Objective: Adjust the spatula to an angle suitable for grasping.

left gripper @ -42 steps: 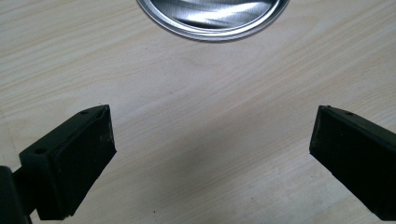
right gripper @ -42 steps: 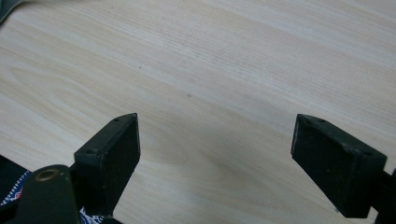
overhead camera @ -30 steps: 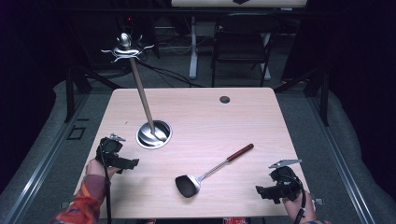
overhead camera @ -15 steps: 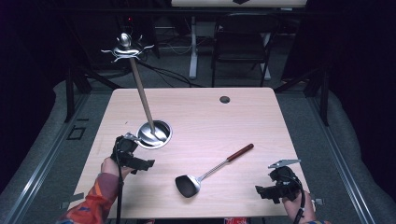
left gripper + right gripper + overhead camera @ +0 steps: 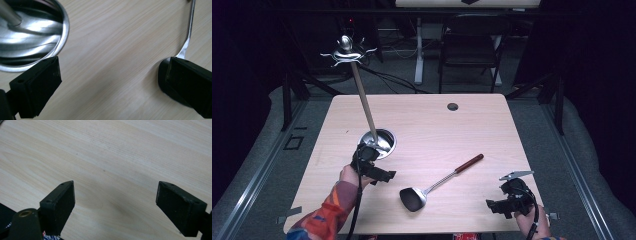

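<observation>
A spatula (image 5: pixel 437 185) with a black head, steel shaft and reddish wooden handle lies at the table's front middle. A utensil stand (image 5: pixel 362 107) with a round steel base (image 5: pixel 379 142) and a tall leaning pole stands at the left. My left gripper (image 5: pixel 384 175) hovers just in front of the base, open, aimed toward the spatula head. Its view shows the steel base (image 5: pixel 30 42) at upper left and the spatula head (image 5: pixel 165 82) behind the right jaw. My right gripper (image 5: pixel 494 206) rests open at the front right corner over bare wood (image 5: pixel 112 170).
A small dark grommet hole (image 5: pixel 452 106) sits near the table's far edge. The light wooden table (image 5: pixel 432 130) has dark floor around it. A chair (image 5: pixel 469 50) and cables stand beyond the far edge.
My left gripper has moved right and forward, from the table's left edge to just in front of the stand's base, nearer the spatula head. The right gripper has stayed put.
</observation>
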